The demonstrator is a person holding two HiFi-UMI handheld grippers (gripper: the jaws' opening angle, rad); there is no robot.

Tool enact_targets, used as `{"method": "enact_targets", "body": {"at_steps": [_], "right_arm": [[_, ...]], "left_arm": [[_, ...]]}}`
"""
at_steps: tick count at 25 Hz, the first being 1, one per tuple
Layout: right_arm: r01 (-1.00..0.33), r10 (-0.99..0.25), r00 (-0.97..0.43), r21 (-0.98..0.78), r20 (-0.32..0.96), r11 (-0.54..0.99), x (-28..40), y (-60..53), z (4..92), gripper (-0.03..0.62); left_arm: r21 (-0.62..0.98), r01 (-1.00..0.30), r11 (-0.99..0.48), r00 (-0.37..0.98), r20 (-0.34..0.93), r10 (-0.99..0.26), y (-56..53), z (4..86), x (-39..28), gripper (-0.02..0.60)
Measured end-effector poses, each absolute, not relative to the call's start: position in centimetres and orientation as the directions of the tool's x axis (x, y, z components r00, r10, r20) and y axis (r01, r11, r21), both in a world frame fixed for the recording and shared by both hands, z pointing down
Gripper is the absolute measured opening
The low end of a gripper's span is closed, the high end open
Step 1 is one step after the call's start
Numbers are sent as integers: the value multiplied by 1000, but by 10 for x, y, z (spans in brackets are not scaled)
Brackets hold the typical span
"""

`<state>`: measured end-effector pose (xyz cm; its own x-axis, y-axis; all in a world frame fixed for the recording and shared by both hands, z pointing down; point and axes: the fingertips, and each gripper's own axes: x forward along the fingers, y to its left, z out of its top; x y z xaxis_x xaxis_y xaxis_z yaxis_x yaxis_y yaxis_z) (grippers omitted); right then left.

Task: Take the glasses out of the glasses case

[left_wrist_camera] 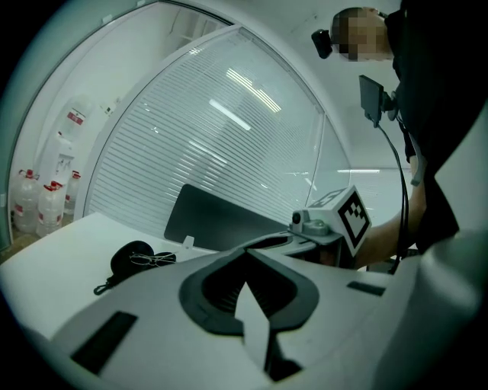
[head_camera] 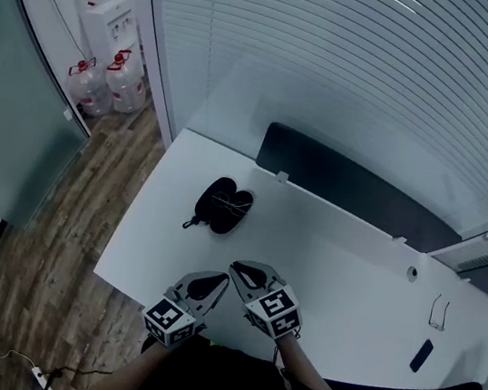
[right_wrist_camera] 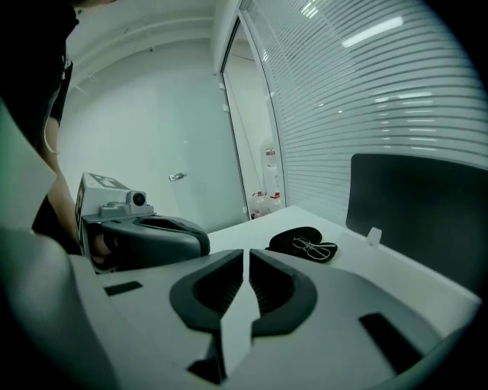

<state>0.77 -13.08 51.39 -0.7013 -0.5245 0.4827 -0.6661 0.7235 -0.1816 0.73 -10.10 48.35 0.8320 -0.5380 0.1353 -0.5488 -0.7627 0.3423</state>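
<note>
Left gripper and right gripper — fingers pressed together, empty — hover near the open glasses case.

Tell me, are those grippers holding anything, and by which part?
Nothing is held. The left gripper and right gripper are shut and empty; the glasses lie in the open glasses case.

Glasses lie in the glasses case near the table's left edge, left gripper beside right gripper at its front edge.

Grey left tool and right tool, black-lined inside, carry black-and-white marker cubes.
</note>
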Motion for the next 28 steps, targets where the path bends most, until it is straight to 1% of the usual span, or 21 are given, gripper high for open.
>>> {"method": "enact_targets", "body": {"at_steps": [5, 12, 18, 28], "right_arm": [[-661, -503, -690, -167, 521, 732, 4, -146, 518, 20], [-650, -483, -673, -137, 559, 747, 0, -172, 523, 21], [-652, -469, -649, -119, 599, 749, 3, -190, 533, 46], [-658, -445, -597, -89, 667, 748, 15, -211, 548, 60]], "left_arm": [[370, -530, -763, 843, 135, -520, -112, 485, 11, 8], [374, -536, -757, 839, 142, -524, -138, 490, 7, 6], [381, -540, -751, 839, 166, -519, -155, 501, 7, 8], [416, -540, -732, 838, 178, -517, -178, 514, 17, 8]]}}
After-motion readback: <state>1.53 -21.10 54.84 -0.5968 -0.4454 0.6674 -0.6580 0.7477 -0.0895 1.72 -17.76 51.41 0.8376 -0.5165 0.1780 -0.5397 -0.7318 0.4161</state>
